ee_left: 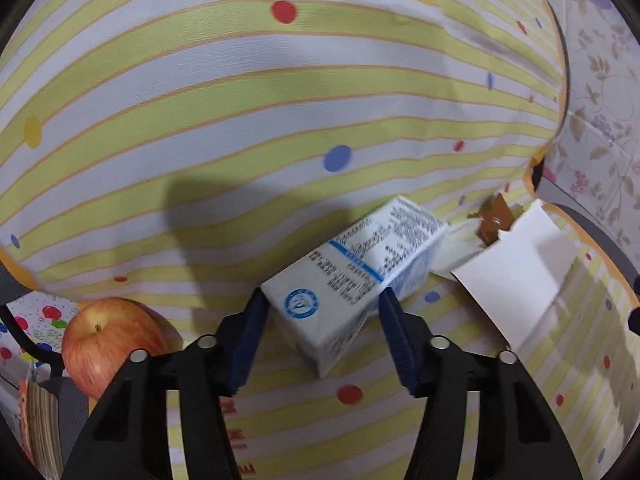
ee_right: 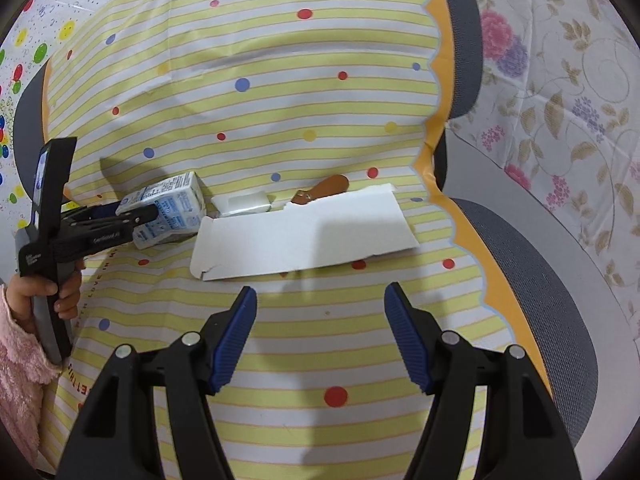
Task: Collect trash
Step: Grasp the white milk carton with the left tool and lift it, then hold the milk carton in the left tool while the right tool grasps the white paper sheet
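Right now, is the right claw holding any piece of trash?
No, the right claw is open and empty, short of the flattened white cardboard.

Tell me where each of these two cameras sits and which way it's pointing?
Left wrist: rides the left gripper, looking along its fingers at the milk carton between them; an apple at left.
Right wrist: rides the right gripper, open over the striped tablecloth, facing flat white cardboard; the person's hand shows.
Shared: carton, cardboard, brown wrapper.
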